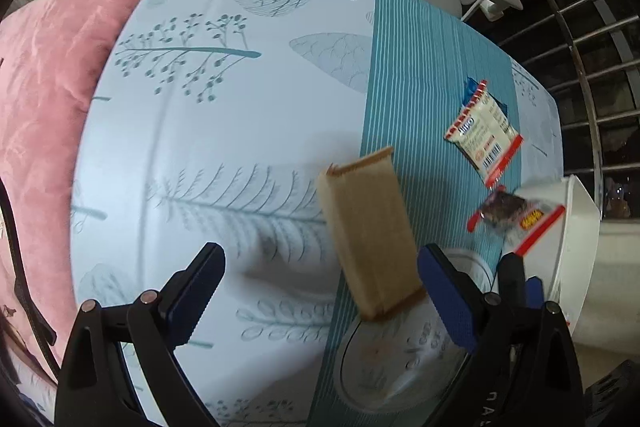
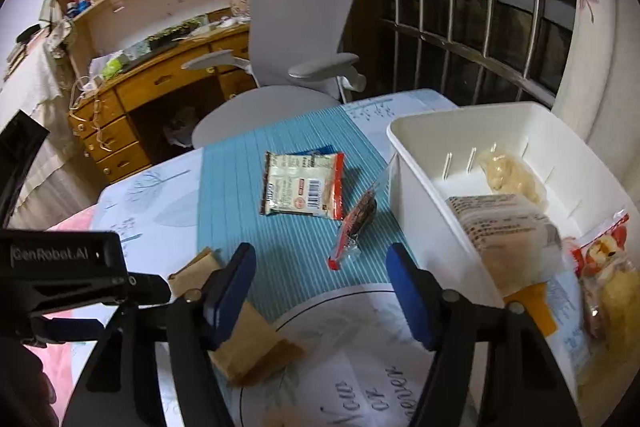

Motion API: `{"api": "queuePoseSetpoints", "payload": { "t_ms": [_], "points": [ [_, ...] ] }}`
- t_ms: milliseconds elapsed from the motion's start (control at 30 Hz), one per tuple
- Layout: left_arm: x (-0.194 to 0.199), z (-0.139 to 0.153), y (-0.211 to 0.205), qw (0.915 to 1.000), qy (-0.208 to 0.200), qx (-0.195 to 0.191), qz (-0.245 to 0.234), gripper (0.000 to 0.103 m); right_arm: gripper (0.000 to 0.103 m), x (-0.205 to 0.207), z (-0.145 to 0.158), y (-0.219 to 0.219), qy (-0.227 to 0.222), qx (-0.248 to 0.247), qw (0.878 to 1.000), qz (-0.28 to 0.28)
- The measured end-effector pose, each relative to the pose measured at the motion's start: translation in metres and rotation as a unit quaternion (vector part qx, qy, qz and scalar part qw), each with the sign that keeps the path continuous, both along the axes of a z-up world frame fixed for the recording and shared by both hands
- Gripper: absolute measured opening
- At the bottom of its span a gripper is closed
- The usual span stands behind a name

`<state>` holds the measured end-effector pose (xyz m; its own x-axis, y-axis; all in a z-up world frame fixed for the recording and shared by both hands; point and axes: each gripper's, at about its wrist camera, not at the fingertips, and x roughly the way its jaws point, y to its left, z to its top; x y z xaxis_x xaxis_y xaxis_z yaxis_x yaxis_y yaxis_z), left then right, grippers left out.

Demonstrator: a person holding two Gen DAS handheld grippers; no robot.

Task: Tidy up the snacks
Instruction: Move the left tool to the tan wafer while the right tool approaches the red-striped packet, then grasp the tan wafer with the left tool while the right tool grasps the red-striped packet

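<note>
Left gripper point(image 1: 320, 287) spread wide, tan packet point(image 1: 370, 235) between its fingers touching only the right pad, right gripper point(image 2: 322, 287) wide and empty, red-edged snack point(image 2: 354, 227) against white bin point(image 2: 424, 195), pale packet point(image 2: 302, 185) on striped cloth point(image 2: 240, 187).

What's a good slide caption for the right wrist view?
Open right tool facing snack packets beside a white bin.

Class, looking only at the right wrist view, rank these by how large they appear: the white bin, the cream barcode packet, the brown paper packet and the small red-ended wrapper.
1. white bin
2. brown paper packet and cream barcode packet: look similar, and the brown one lies nearer the camera, partly hidden, so unranked
3. red-ended wrapper, seen edge-on
</note>
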<state>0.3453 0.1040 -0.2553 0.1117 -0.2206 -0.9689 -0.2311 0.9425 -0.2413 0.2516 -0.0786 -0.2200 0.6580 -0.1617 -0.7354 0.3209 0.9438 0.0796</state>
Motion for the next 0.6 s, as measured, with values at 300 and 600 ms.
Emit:
{"api": "queuePoseSetpoints", "payload": {
  "t_ms": [300, 600],
  "points": [
    [0.030, -0.028, -0.022, 0.9998, 0.021, 0.005, -0.004, 0.096, 0.052, 0.021, -0.028, -0.008, 0.016, -0.001, 1.000, -0.014],
    [0.045, -0.048, -0.050, 0.9983, 0.045, 0.027, -0.026, 0.095, 0.047, 0.030, -0.043, -0.015, 0.019, -0.021, 0.999, -0.021]
  ]
}}
